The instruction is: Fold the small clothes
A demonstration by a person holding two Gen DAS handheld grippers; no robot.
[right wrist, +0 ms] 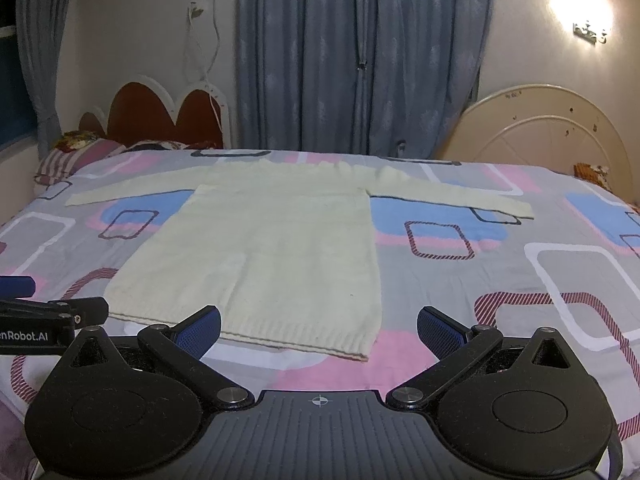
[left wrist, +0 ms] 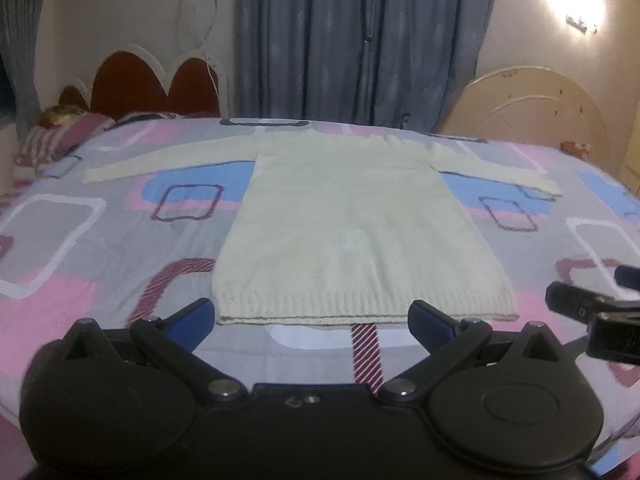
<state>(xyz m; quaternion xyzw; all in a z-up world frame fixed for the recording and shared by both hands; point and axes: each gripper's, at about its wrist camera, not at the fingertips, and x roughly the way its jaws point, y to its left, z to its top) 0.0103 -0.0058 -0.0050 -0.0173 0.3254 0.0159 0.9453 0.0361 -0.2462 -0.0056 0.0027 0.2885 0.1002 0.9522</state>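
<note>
Sweater (left wrist: 344, 232) lies flat; both grippers' fingers (left wrist: 192, 316) (right wrist: 200, 328) spread, empty.

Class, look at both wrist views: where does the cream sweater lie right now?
The cream sweater lies flat, sleeves spread, mid-bed on the patterned bedsheet, its ribbed hem nearest both open grippers, left gripper and right gripper, its neck toward the blue curtains.

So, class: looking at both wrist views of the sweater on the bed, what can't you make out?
- Sweater neckline: the far edge, foreshortened and soft in both views.
- Wall fixture: washed out by lamp glare.
- Bed near edge: hidden behind the left gripper body.
- Right gripper: cut off by the right edge in the left view.
</note>
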